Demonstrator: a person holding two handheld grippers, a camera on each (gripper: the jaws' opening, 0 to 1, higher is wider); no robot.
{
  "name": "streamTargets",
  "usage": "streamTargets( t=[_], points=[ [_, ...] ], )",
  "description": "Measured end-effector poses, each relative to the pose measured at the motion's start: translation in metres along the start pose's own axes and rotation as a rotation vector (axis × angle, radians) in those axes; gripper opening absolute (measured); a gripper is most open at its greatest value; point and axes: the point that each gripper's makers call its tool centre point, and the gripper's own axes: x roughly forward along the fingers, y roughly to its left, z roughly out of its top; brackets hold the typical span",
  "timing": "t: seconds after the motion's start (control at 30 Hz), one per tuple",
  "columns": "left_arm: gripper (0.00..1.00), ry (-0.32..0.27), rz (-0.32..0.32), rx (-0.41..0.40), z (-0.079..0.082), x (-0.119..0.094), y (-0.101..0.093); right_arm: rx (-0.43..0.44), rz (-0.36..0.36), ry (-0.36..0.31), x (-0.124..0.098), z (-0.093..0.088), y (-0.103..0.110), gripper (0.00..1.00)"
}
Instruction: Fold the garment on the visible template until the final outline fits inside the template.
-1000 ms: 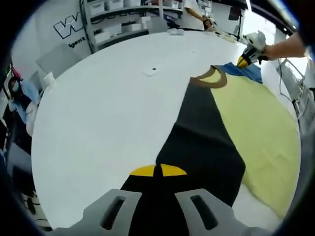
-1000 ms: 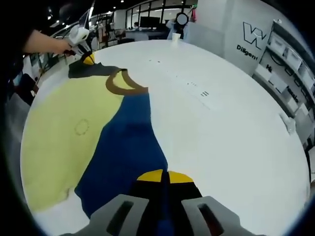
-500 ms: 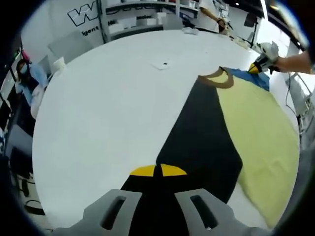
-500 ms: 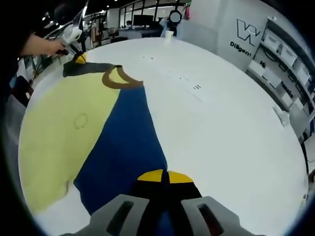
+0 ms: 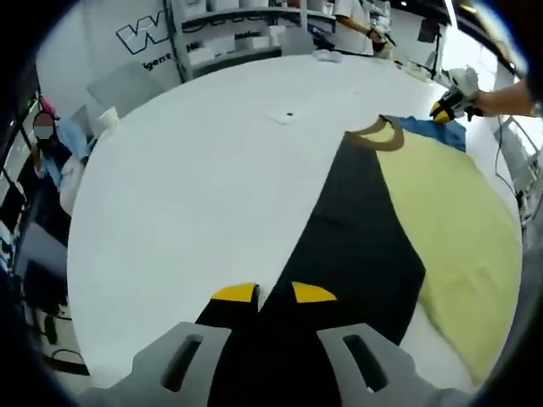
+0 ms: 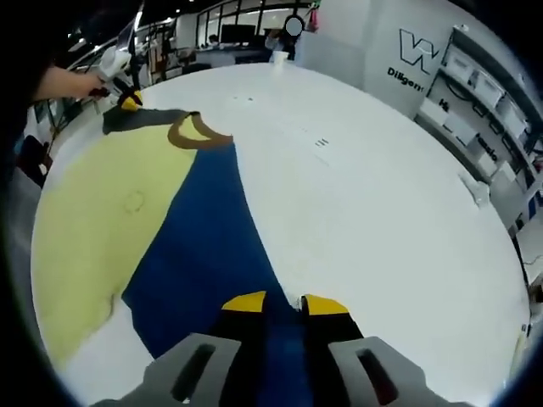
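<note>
A broad white table [image 5: 195, 195] runs out ahead of both grippers. On it, stretching forward from each pair of jaws, lies the garment [image 5: 441, 212] — pale yellow in the body, with a black panel [image 5: 356, 237] running from the left gripper up to a brown neckline [image 5: 373, 137], and a blue panel [image 6: 204, 246] doing the same from the right gripper. In the right gripper view a faint ring mark [image 6: 133, 201] sits on the yellow cloth, left of the blue panel.

The left gripper [image 5: 273, 293] has its yellow-tipped jaws parted, with a gap between the tips, the black cloth lying under and between them. The right gripper [image 6: 284, 303] stands likewise, jaws apart over the blue cloth. Each shows far ahead in the other's view, at the opposite end of the garment, held in a hand.

On the far wall a large "W" logo [image 6: 418, 49] stands above lettering that begins "Diligent" — the rest cannot be read. Shelving [image 5: 229, 34] with white bins runs beyond the table. A small dark mark [image 5: 289, 114] lies on the tabletop well ahead of the left gripper.
</note>
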Motion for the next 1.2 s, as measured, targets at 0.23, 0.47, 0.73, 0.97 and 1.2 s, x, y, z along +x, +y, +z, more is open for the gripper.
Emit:
streamTargets(
  t=[0.23,0.47,0.73,0.97,1.2],
  points=[
    [0.21,-0.004,0.057,-0.033,-0.018,-0.017,0.027,0.05,-0.056,0.02,-0.018,-0.03,-0.027,0.14],
    [0.25,-0.01,0.134,-0.105,-0.04,-0.038,0.061,0.128,-0.135,0.029,-0.039,-0.059,-0.054,0.17],
    [0.27,0.005,0.206,-0.195,-0.072,-0.052,0.1,0.258,-0.225,0.053,-0.062,-0.099,-0.08,0.21],
    [0.28,0.022,0.261,-0.249,-0.099,-0.067,0.11,0.336,-0.283,0.077,-0.08,-0.124,-0.077,0.25],
    [0.3,0.027,0.287,-0.303,-0.114,-0.075,0.113,0.428,-0.325,0.086,-0.092,-0.148,-0.084,0.28]
  ],
)
